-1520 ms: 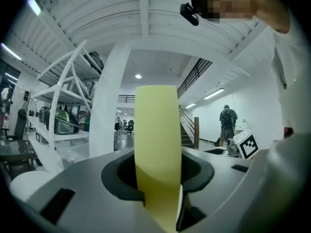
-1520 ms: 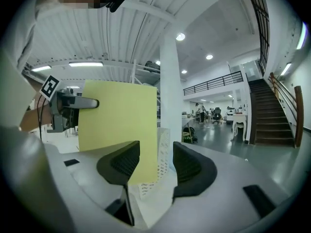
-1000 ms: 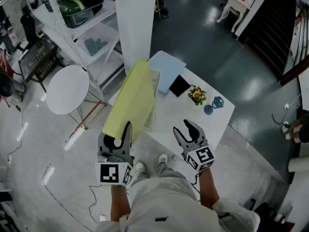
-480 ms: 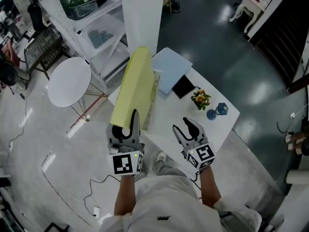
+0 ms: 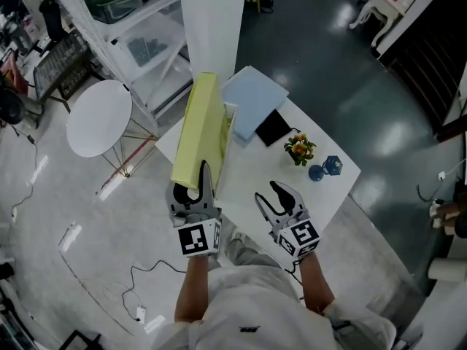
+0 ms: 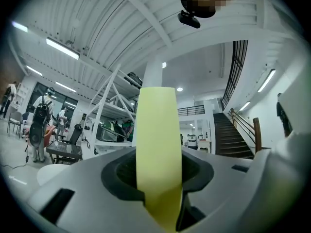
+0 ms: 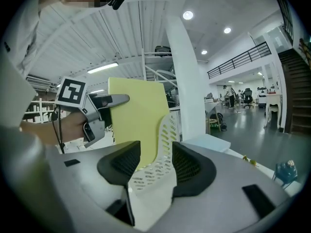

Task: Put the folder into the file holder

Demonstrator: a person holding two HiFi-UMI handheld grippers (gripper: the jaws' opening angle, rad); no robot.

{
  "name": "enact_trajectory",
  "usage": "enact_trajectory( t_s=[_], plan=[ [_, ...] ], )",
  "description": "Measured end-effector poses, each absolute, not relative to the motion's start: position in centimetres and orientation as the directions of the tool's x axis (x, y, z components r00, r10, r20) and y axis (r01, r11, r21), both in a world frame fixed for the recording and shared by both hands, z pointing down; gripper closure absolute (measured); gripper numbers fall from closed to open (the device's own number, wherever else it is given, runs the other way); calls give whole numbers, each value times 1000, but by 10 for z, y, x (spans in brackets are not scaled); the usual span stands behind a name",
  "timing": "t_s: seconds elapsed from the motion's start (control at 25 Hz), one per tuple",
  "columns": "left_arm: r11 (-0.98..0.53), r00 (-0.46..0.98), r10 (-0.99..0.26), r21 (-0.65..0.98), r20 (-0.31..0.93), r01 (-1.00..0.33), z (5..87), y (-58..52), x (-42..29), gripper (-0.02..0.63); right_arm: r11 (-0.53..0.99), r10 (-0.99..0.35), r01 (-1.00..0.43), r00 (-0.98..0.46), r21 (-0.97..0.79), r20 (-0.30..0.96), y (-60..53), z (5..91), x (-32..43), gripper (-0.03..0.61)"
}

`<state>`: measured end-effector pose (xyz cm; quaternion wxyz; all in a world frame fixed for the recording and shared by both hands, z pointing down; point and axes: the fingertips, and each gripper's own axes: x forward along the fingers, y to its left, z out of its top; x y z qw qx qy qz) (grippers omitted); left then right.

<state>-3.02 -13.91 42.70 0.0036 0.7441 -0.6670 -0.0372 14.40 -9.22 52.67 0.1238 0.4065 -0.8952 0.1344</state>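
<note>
Your left gripper (image 5: pixel 195 184) was clamped on the near end of the yellow folder (image 5: pixel 198 126), which stood on edge at frame centre, along the left side of the white file holder (image 5: pixel 230 119). You'd likely do best to line up its lower edge with the slot before lowering. Your right gripper (image 5: pixel 279 200) hung with jaws apart and empty at lower centre, both forearms reaching forward.
</note>
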Motion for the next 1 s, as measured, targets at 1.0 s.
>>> enact_trajectory(
  t_s=[1.0],
  plan=[
    [-171, 171, -985, 7, 35, -985, 517, -144, -10, 403, 545, -744, -829, -546, -122, 386, -67, 551, 155, 374]
  ],
)
